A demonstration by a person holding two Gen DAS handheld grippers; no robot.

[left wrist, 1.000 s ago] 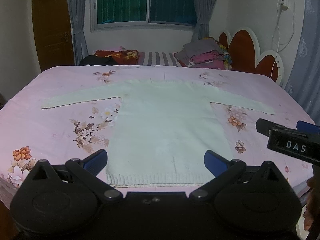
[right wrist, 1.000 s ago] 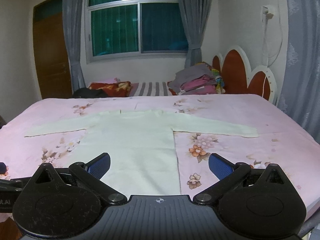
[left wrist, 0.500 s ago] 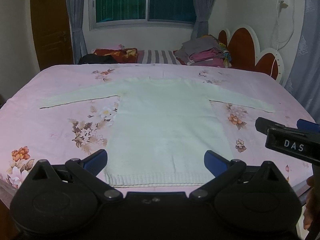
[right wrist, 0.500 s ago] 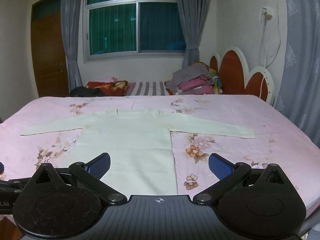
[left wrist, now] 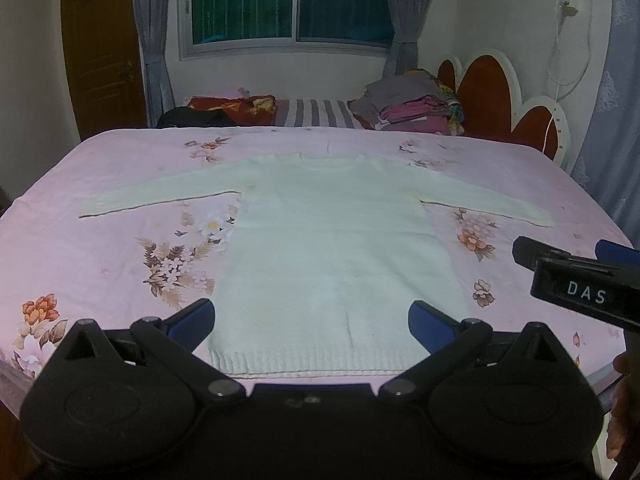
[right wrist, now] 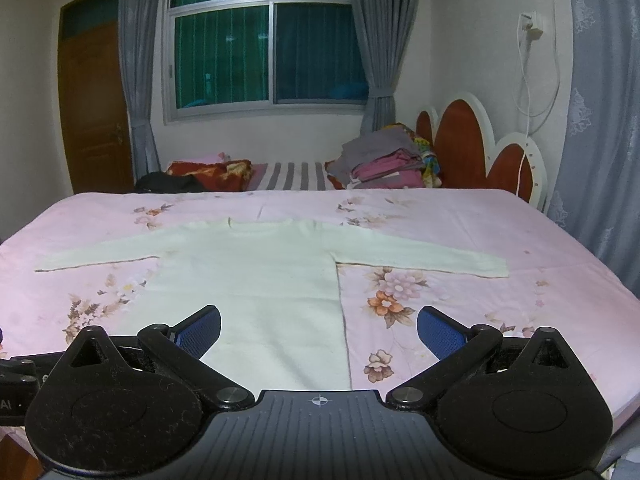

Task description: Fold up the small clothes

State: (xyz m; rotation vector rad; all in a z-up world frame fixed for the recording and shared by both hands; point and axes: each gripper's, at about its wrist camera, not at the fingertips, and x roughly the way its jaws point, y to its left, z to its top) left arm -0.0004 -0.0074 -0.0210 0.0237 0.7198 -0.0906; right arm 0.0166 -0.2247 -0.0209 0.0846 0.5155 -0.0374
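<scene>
Both grippers, left (left wrist: 312, 316) and right (right wrist: 319, 326), have drawn back slightly, fingers apart; sweater (left wrist: 332, 248) flat, unfolded

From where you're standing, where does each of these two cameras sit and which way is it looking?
Left wrist: sits on the left gripper, facing the white sweater across the pink bed; right gripper and fingers of a hand show.
Right wrist: sits on the right gripper, further right; left gripper's edge at left.
Shared: sweater, bed, window, open jaws.
</scene>
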